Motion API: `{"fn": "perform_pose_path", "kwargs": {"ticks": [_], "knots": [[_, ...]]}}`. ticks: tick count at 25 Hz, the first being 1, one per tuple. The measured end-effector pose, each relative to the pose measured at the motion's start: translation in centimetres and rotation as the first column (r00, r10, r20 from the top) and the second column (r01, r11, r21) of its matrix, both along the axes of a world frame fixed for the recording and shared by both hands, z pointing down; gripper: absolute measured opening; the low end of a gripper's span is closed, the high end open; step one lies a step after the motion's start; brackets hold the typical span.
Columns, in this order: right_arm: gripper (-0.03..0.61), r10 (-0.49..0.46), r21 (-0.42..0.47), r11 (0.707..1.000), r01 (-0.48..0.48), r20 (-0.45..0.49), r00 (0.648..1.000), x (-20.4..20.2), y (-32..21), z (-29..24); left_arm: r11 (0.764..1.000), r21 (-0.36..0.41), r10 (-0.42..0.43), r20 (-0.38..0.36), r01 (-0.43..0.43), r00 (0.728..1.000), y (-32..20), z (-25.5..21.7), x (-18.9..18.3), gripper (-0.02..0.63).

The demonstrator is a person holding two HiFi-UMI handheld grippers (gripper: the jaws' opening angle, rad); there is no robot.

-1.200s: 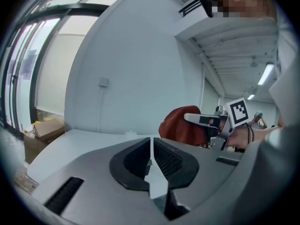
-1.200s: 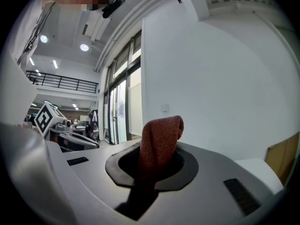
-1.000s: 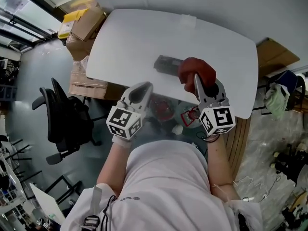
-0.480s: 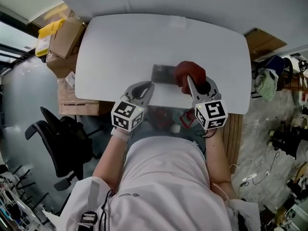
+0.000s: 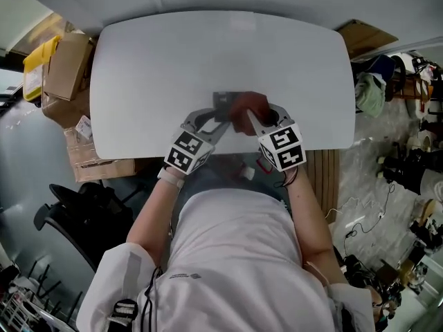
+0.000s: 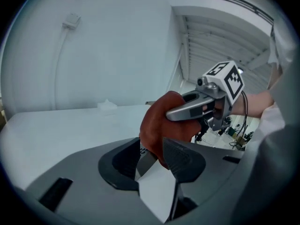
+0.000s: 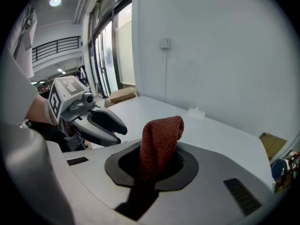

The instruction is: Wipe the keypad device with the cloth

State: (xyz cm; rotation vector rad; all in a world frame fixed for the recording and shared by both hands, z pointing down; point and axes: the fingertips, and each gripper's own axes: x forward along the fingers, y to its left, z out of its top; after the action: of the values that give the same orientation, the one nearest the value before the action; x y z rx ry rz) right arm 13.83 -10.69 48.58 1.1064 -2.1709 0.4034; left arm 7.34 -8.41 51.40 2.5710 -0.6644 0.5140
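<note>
The keypad device is found near the front edge of the white table, between the two grippers. Its right part is covered by the red cloth. The cloth is clamped in the closed jaws of the right gripper and stands bunched above them. The jaws of the left gripper have just been opening and are seen well apart. Nothing is pressed by their pads, though a grey edge, probably the device's, is seen in the gap, with the cloth just behind it.

Cardboard boxes and a yellow item are noted on the floor off the table's left end. A black office chair is placed nearer the person. A flat brown board and loose clutter are recorded beyond the right end. A small pale object is observed at the table's far edge, under a wall socket.

The device's keys cannot be made out from the head view, and its near side is masked by both grippers. In the right gripper view it is screened entirely by the cloth and the gripper body. The chair is cut off by the person's arm.
</note>
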Motion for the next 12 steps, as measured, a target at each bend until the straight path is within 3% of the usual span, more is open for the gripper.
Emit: {"fn": "perform_pose_path", "kwargs": {"ticks": [12], "knots": [[0.063, 0.005, -0.179, 0.984, -0.023, -0.099, 0.995, -0.4, -1.4, 6.8, 0.99, -0.025, 0.137, 0.051, -0.136, 0.989, -1.0, 4.5, 1.9, 0.132]]}}
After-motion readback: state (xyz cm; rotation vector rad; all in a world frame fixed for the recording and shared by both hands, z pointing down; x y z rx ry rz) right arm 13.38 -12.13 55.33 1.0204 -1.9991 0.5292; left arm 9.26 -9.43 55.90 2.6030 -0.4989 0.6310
